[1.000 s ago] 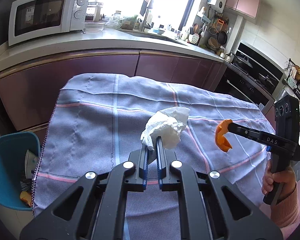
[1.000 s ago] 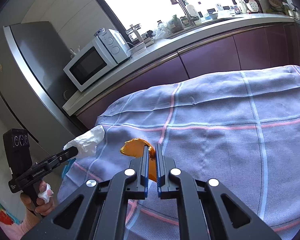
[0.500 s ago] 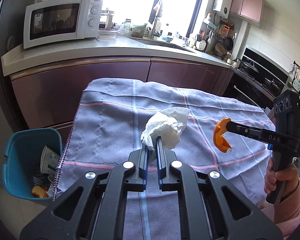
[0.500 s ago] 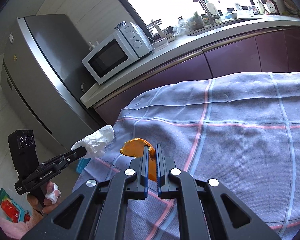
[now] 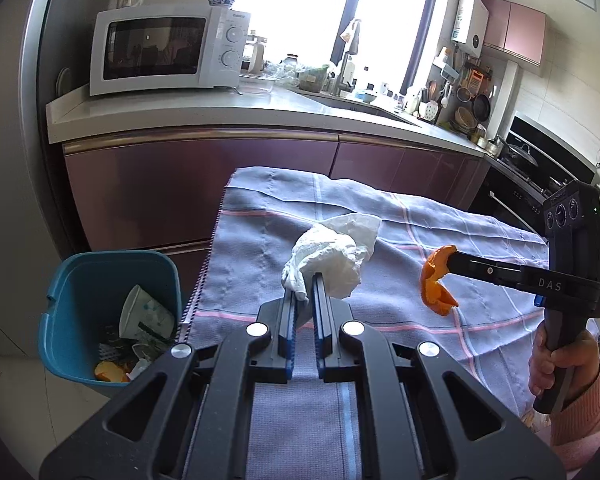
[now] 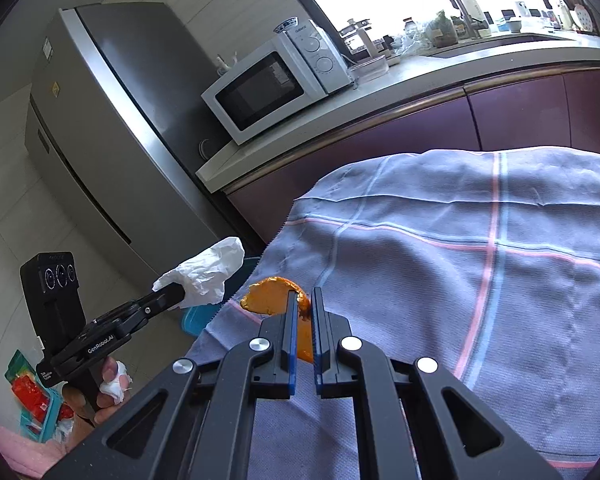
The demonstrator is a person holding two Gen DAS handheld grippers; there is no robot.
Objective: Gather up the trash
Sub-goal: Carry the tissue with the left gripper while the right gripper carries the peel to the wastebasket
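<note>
The bin lies down-left of both shut claws, nearer the left claw pinching tissue than the right claw gripping peel.

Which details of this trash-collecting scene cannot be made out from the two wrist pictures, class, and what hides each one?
- Blue bin: in the right wrist view only a corner shows, behind the white tissue and the tablecloth.
- Bin contents, left wrist view: the bottom layer is jumbled and shadowed.
- Orange peel: its near part is hidden between the right gripper fingers.
- Microwave dial labels: too small.
</note>
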